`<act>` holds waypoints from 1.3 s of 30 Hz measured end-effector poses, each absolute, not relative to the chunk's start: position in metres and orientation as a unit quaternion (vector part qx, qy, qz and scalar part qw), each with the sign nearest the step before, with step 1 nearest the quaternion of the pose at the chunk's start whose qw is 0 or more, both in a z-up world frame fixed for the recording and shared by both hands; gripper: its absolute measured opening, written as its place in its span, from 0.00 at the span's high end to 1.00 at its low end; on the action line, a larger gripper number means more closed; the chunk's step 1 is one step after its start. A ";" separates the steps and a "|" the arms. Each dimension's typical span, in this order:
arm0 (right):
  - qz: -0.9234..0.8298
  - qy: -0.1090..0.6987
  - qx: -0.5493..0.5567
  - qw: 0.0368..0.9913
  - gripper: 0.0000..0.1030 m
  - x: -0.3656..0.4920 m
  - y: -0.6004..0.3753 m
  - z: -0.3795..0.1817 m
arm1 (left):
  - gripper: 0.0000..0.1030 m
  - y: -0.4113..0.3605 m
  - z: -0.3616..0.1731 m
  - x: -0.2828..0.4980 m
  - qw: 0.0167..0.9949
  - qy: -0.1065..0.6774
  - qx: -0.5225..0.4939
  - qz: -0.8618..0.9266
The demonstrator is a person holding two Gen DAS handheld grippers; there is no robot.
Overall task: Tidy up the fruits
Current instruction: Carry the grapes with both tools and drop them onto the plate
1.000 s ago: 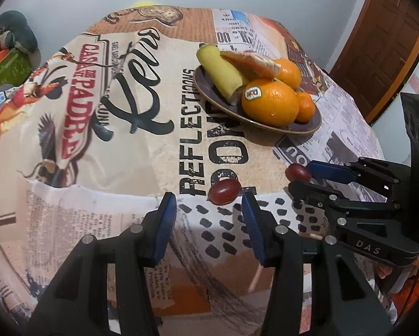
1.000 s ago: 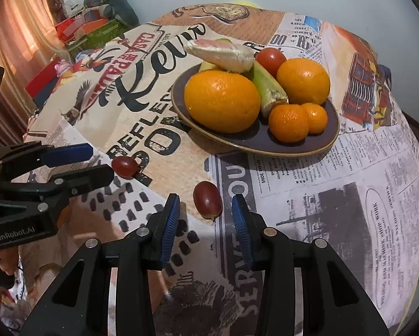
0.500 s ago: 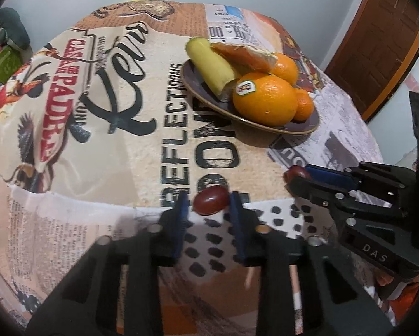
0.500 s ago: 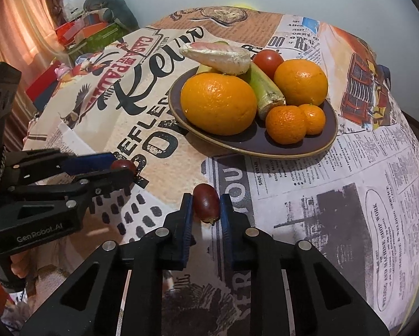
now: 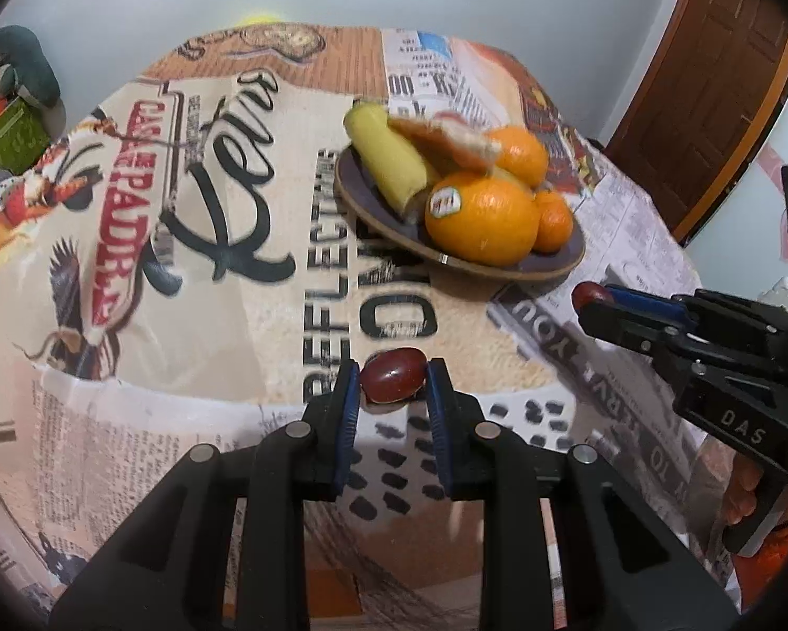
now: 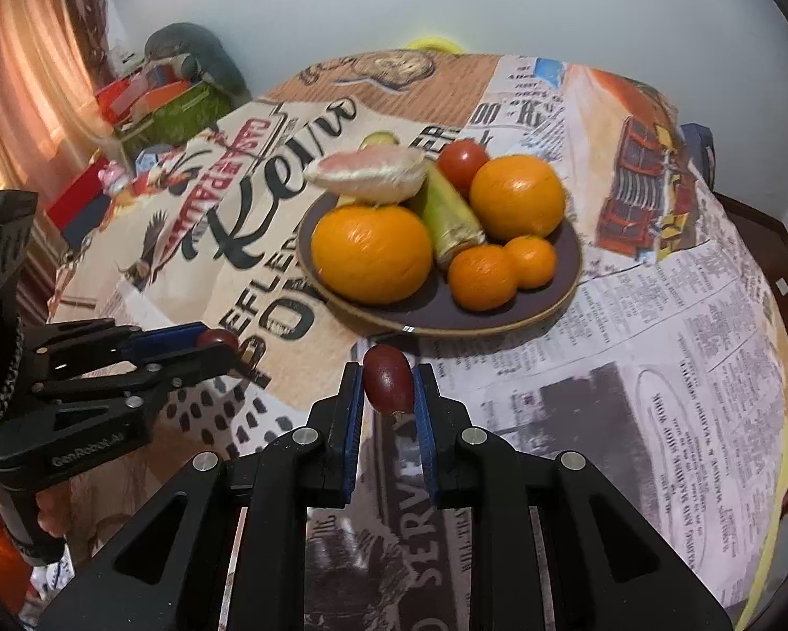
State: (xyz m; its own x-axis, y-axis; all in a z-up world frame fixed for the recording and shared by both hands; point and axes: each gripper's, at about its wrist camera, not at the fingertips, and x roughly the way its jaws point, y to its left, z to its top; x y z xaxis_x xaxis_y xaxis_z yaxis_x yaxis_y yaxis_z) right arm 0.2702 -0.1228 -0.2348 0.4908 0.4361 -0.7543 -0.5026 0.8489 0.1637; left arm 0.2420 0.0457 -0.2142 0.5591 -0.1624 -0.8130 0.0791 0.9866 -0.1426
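We grip a dark red grape (image 5: 393,382) in our left claw (image 5: 391,394), its blue pads (image 5: 347,410) pressed against both sides of the fruit, just above the printed cloth (image 5: 225,315) covering the bench. At the right edge our right claw (image 5: 586,302) pinches a second grape (image 5: 585,293) at its tip. Beyond both, a dark plate (image 5: 552,263) carries a big orange (image 5: 481,218) with a sticker, smaller oranges (image 5: 520,155), a yellow-green fruit (image 5: 386,158) and a peeled citrus wedge (image 5: 446,139). A brown door (image 5: 709,105) stands behind, at the right.
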 end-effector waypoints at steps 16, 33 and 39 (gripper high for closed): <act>0.254 0.394 -0.027 0.883 0.83 0.298 -0.129 -0.215 | 0.76 0.044 -0.182 0.290 0.904 0.420 -0.034 -0.068; 0.259 0.413 -0.032 0.873 0.83 0.316 -0.126 -0.236 | 0.75 0.046 -0.211 0.323 0.894 0.439 -0.039 -0.076; 0.265 0.418 -0.030 0.869 0.81 0.317 -0.126 -0.236 | 0.75 0.048 -0.214 0.326 0.892 0.443 -0.047 -0.077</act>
State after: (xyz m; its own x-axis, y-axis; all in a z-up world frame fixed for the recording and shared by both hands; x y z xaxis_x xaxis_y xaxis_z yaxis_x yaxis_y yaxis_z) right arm 0.3174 -0.1257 -0.2364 0.5104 0.4348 -0.7419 -0.4843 0.8583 0.1699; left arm 0.3258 0.0479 -0.2142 0.5957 -0.1786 -0.7831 0.0956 0.9838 -0.1516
